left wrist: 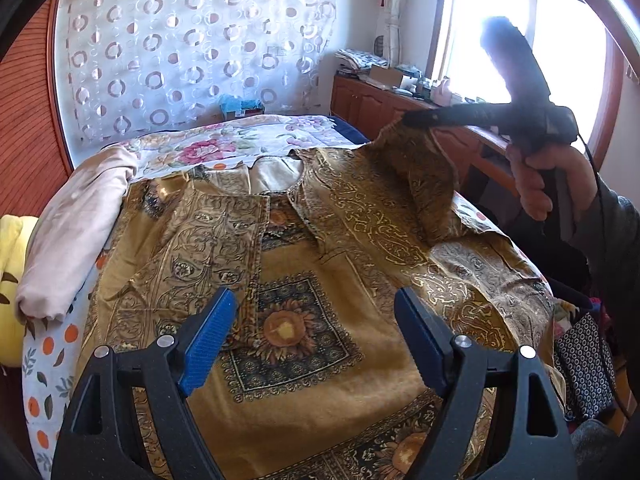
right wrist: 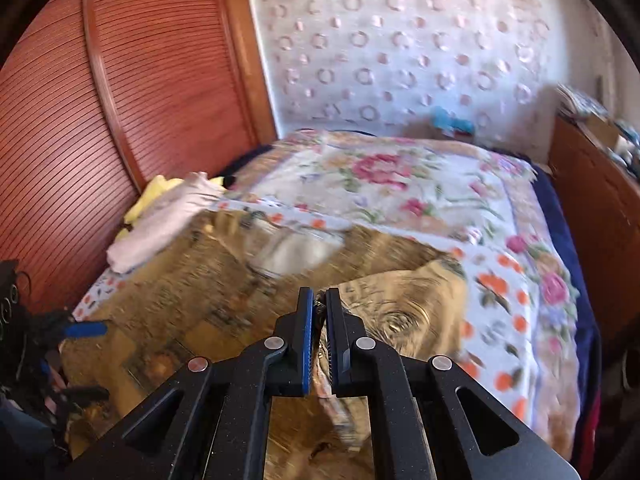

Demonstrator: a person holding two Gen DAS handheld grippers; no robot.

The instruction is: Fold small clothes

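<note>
A gold patterned shirt point(left wrist: 304, 272) with sunflower squares lies spread on the bed, its left sleeve folded over the front. My left gripper point(left wrist: 316, 340) is open above the shirt's lower middle, holding nothing. My right gripper point(right wrist: 319, 300) is shut on the shirt's right sleeve point(right wrist: 404, 304) and holds it lifted above the bed; it shows in the left wrist view point(left wrist: 416, 118) at the upper right, with the sleeve point(left wrist: 420, 176) hanging from it. The shirt is blurred in the right wrist view point(right wrist: 224, 280).
A pale pink folded garment point(left wrist: 76, 232) lies left of the shirt, beside a yellow cloth point(left wrist: 12, 280). The floral bedspread point(left wrist: 224, 144) covers the far bed. A wooden cabinet point(left wrist: 380, 108) stands at the right under the window, a slatted wooden wardrobe point(right wrist: 120, 80) at the left.
</note>
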